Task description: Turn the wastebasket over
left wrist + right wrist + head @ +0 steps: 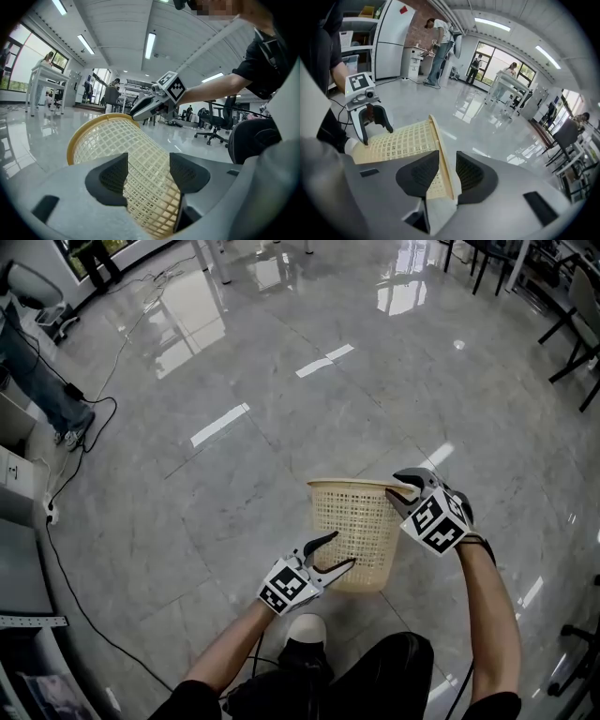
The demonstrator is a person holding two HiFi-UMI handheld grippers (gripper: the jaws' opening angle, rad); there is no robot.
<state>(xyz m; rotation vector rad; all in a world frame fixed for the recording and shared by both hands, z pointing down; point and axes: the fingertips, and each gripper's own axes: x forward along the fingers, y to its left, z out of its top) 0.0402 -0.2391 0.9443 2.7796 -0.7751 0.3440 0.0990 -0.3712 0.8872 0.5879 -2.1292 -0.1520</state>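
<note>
A cream lattice wastebasket (354, 531) hangs in front of me, rim uppermost and tilted. My right gripper (401, 487) is at the rim's right side. In the right gripper view the rim (437, 140) runs between its pads, which are shut on it (447, 161). My left gripper (339, 549) is at the basket's lower left by the base. In the left gripper view the basket (117, 140) passes between its spread jaws (148, 159), which stand open without clamping it. The right gripper view shows the left gripper (375, 124) straddling the base end.
Glossy grey stone floor all round. Black cables (75, 456) trail along the left, near a standing person's legs (47, 381). Chair and table legs (572, 334) stand at the far right. My own shoe (305, 629) is just below the basket. Office chairs (215, 126) stand further off.
</note>
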